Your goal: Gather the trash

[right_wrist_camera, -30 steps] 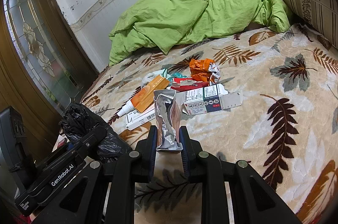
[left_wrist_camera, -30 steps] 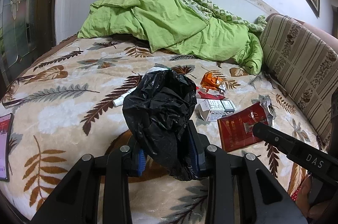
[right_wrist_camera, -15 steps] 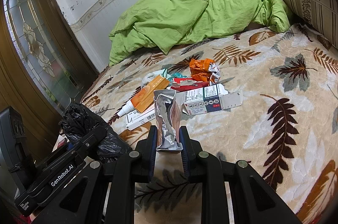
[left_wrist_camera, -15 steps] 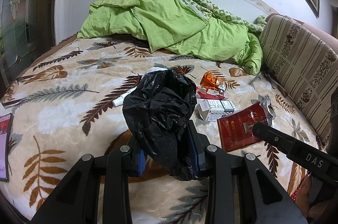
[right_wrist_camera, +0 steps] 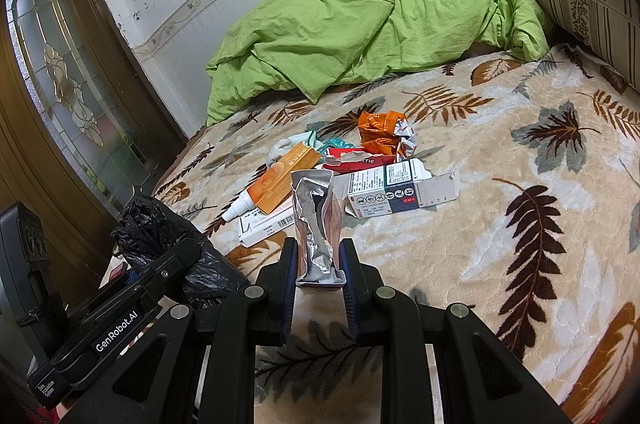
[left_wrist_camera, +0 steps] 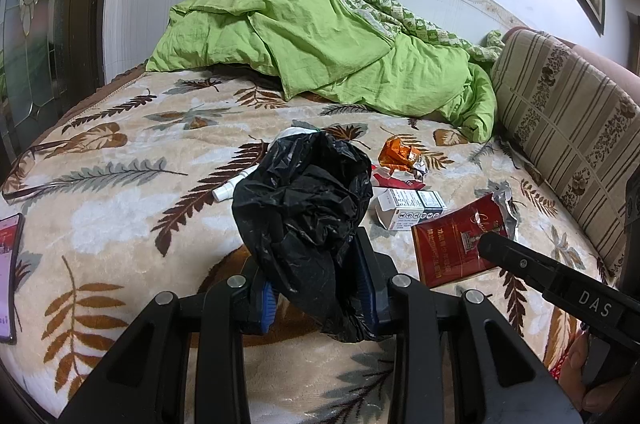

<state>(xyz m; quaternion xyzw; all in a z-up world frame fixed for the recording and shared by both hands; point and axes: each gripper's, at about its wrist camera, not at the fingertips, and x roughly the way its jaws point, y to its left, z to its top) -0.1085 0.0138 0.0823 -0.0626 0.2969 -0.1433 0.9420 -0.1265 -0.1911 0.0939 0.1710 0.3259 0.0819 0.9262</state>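
On the leaf-patterned beige blanket (right_wrist_camera: 500, 224) the litter lies in one cluster: a crumpled orange foil wrapper (right_wrist_camera: 382, 137), a flattened white and blue cardboard carton (right_wrist_camera: 394, 189), an orange tube with a white cap (right_wrist_camera: 276, 183). Your left gripper (left_wrist_camera: 316, 288) is clamped on the crumpled black plastic trash bag (left_wrist_camera: 304, 207), bunched with no clear mouth showing. Your right gripper (right_wrist_camera: 318, 260) is clamped on the red pouch with a silver foil lining (right_wrist_camera: 316, 224), held upright just above the blanket; from the left wrist view the pouch sits beside the bag, not over it.

Judgement: the step is dropping the pouch into the bag.
- Get the bag mouth open first; as bunched, the pouch would likely slide off.
- Carry the pouch over the opening, lower edge first.
- Spread the right jaws only once it is inside the rim.
- Keep the left clamp firm; thin plastic slips.
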